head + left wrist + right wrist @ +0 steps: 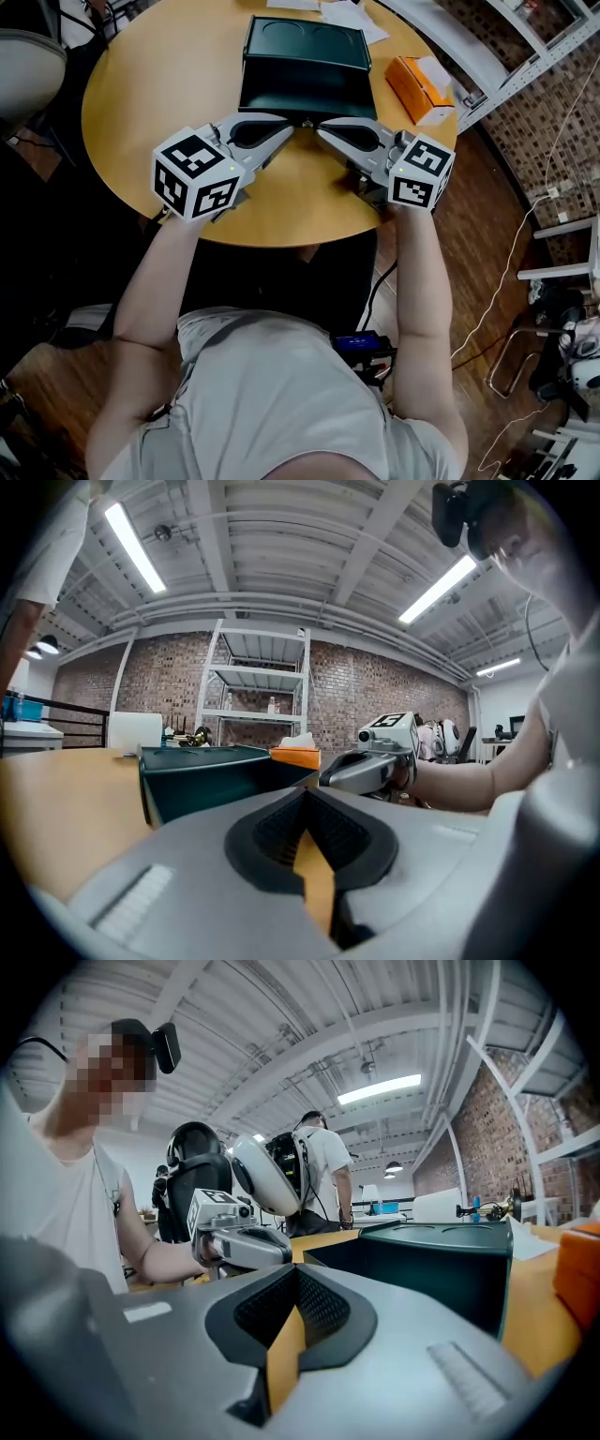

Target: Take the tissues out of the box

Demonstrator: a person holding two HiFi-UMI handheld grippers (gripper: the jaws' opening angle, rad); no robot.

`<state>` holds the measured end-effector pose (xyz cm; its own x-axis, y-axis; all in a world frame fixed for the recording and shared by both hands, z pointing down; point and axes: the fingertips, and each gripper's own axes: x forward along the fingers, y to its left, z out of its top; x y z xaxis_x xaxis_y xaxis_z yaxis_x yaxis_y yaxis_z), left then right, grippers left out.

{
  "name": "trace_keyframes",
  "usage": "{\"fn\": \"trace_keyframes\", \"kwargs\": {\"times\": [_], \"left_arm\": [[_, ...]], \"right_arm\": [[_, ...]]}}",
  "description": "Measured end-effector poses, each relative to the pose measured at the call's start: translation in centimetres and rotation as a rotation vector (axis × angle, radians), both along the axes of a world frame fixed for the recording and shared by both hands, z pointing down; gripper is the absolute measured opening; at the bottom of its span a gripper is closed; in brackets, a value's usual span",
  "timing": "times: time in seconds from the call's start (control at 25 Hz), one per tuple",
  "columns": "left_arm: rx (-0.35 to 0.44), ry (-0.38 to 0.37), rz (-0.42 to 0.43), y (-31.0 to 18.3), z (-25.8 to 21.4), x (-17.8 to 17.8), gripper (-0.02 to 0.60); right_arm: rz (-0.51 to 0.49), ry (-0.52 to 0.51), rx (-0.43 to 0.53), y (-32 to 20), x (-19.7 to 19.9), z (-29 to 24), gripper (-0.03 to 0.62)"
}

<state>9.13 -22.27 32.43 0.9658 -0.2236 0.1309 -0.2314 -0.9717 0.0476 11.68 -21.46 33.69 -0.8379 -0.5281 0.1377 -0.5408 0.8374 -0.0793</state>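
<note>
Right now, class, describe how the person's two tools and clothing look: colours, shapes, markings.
The left tool and right tool are grey plastic, with tapering jaws and black ribbed pads. Each carries a white cube printed with black square markers. The person wears a pale short-sleeved shirt.

Table (159,84) smooth wood (faint sheen); green bin (302,89) glossy plastic; orange box (412,89) matt cardboard.

I'm seeing bare table (150,84) lying open left of the green box (302,70). On its right the orange box (419,89) is narrowing the gap, and papers (354,19) are crowding the far edge.
</note>
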Motion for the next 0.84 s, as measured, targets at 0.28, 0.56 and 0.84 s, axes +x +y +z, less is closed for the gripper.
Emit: {"fn": "trace_keyframes", "kwargs": {"times": [0.28,0.56,0.84], "left_arm": [[-0.001,-0.001,0.0,-0.26,-0.35,-0.2,0.0],[0.001,-0.003,-0.001,0.19,-0.85,-0.25,0.0],[-0.003,0.001,-0.003,-0.01,-0.02,0.13,0.0]], "right_arm": [[-0.002,-0.001,0.0,-0.27,-0.24,-0.34,0.0],[-0.001,-0.004,0.0,0.19,-0.31,-0.79,0.0],[-0.003,-0.001,-0.003,0.0,0.07,0.0,0.0]]}}
